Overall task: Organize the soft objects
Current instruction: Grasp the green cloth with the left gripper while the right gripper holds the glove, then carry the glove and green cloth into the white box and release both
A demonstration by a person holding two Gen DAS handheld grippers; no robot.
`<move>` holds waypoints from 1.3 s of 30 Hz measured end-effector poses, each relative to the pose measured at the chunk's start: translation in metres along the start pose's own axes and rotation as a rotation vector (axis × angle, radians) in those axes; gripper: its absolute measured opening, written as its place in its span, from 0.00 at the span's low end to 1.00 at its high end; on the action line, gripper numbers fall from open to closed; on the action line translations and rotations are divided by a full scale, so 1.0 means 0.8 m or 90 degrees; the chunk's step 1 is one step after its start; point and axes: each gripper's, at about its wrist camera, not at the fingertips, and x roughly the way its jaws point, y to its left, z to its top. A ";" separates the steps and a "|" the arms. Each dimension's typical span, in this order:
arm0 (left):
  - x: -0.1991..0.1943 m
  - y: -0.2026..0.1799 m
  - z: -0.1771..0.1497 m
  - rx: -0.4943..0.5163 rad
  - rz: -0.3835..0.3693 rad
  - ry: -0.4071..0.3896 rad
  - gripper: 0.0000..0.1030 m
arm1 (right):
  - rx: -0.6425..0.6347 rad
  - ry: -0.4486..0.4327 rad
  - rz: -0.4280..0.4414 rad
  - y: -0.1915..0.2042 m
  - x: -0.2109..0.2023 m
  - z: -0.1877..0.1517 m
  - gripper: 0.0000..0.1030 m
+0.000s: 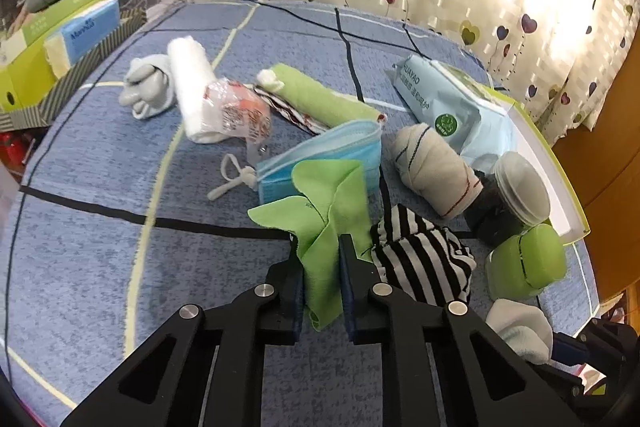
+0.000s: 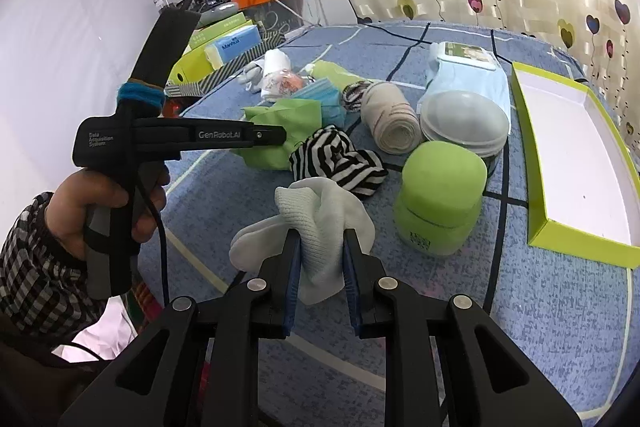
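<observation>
While my left gripper (image 1: 320, 247) pinches the green cloth (image 1: 320, 215) between its pads, my right gripper (image 2: 320, 239) is clamped on a white sock (image 2: 320, 223). Both pieces lift off the blue bed cover (image 1: 120, 267). Just beside the cloth lie a striped sock (image 1: 420, 259) and a blue face mask (image 1: 324, 155); the green box lid (image 2: 576, 163) sits at the far right.

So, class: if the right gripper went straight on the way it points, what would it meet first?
Probably the striped cloth, just beyond the white sock held in the right gripper; the green jar sits off to one side. Depth is uncertain.
</observation>
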 end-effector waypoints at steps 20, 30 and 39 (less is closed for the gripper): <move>-0.093 -0.043 0.056 0.050 -0.037 -0.092 0.13 | -0.005 -0.110 -0.023 -0.006 -0.050 0.054 0.20; -0.069 -0.124 0.085 0.119 -0.112 -0.086 0.13 | 0.066 -0.137 -0.152 -0.077 -0.088 0.066 0.20; -0.026 -0.214 0.105 0.188 -0.178 -0.052 0.14 | 0.129 -0.112 -0.261 -0.145 -0.096 0.052 0.20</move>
